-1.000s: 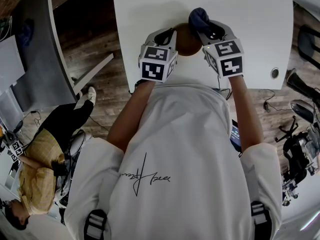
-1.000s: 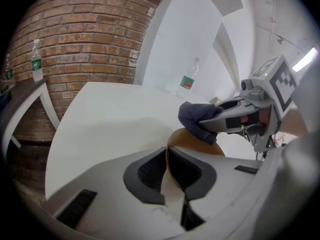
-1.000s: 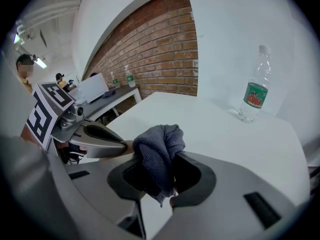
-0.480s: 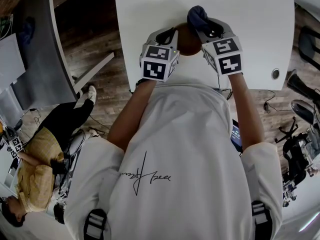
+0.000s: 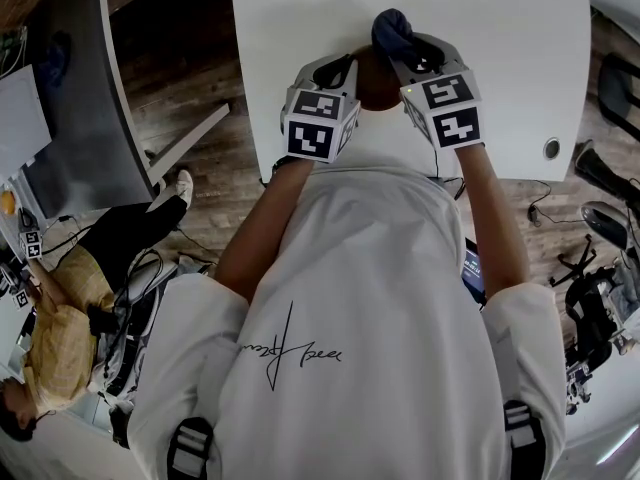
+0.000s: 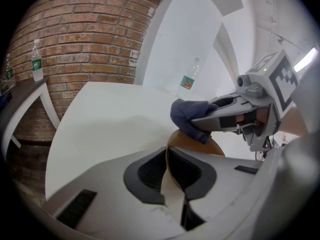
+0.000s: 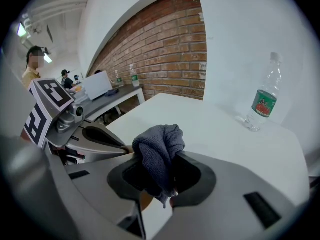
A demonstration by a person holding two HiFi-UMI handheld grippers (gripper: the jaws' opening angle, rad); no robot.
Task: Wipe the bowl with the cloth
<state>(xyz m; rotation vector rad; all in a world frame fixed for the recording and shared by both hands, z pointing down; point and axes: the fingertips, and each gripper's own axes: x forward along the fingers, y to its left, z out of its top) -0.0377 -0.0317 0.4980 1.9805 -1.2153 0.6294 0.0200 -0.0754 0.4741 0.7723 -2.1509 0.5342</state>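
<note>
A brown bowl is held near the white table's front edge, between my two grippers. My left gripper is shut on the bowl's thin rim, which runs edge-on between its jaws; the bowl's brown body shows just beyond. My right gripper is shut on a bunched dark blue-grey cloth, which sticks up out of its jaws. The cloth rests against the bowl's upper edge. In the right gripper view only a sliver of the bowl shows below the cloth.
A clear plastic water bottle with a green label stands at the table's far side, also visible as the bottle in the left gripper view. A grey desk stands left, a seated person lower left, and a brick wall behind.
Both grippers, with bowl and cloth, have drifted slightly farther from my body. Both grips are unchanged.
</note>
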